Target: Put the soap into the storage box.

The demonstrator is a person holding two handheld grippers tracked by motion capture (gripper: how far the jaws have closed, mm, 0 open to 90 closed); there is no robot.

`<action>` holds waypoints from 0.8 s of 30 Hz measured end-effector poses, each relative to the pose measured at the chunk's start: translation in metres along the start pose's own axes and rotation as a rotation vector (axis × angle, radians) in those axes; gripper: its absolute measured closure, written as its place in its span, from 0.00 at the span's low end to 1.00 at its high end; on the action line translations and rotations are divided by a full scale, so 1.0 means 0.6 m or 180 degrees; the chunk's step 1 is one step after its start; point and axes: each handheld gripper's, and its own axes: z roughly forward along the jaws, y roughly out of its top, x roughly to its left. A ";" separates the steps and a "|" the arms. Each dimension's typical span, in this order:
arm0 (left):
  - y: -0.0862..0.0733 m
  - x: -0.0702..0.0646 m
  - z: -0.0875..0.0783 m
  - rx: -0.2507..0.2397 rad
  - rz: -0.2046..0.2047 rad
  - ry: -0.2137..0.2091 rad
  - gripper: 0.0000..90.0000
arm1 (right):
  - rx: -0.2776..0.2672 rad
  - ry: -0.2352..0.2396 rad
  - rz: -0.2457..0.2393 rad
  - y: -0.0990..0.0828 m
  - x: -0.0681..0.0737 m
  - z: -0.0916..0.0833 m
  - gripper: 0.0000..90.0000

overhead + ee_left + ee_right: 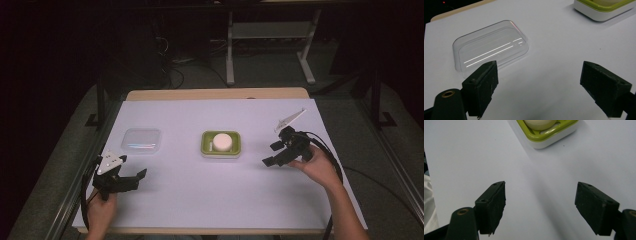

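Your soap dish [221, 144], green-rimmed on a white base with a round cream bar [222, 141] inside, sits mid-table; a clear plastic lid [142, 140] lies left of it. Your left gripper [131, 179] and right gripper [271, 153] both stand spread, pinching nothing.

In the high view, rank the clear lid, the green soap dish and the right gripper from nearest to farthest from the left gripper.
Measured from the left gripper at the table's near left:
1. Clear lid, just beyond it on the left side.
2. Green soap dish, at the table's middle, holding a white soap.
3. Right gripper, across on the right side.
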 end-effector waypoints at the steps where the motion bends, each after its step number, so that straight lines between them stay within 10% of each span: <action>1: 0.000 0.000 0.000 0.0005 0.0007 0.0004 0.16 | -0.0020 -0.0009 -0.0036 -0.003 -0.001 0.000 0.26; 24: 0.000 -0.002 0.002 0.0033 0.0042 0.0015 0.16 | -0.0135 -0.0073 0.0259 -0.104 0.014 -0.023 0.25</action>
